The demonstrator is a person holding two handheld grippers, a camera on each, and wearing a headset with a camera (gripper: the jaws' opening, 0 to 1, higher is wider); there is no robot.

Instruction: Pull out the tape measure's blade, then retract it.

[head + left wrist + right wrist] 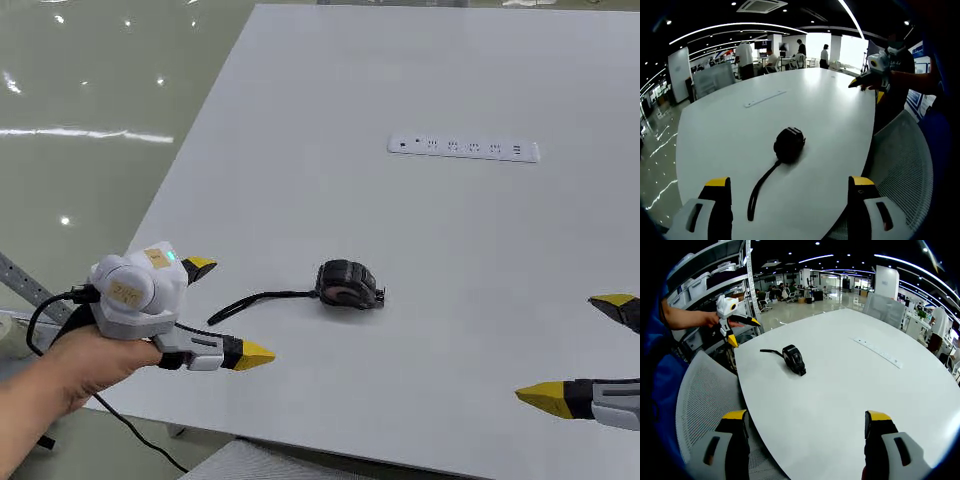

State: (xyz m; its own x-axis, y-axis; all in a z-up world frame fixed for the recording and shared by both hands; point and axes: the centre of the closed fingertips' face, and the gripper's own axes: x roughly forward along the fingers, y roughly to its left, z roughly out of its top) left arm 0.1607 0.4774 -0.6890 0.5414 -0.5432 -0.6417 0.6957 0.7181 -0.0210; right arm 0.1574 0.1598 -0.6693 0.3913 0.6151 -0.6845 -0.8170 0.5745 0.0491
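The tape measure (350,285) lies on the white table (300,120), and both tools wait at its two sides. The left hand-held gripper (229,308) is near it, on the side of the strap. Its jaws stand wide apart and hold nothing. The right hand-held gripper (576,348) is well apart from the tape measure on the opposite side, also wide and empty. A white power strip (463,148) lies beyond the tape measure, far from the person.

The case looks compact, hard and probably rather heavy for its size, so I think it will not deform under the jaws, but it can slide on the smooth table. It is better to clamp it across its flat sides. The black strap (255,297) is soft and limp and gives no firm hold. The blade's end seems to be on the side away from the strap. I expect a thin, springy blade that snaps back fast.
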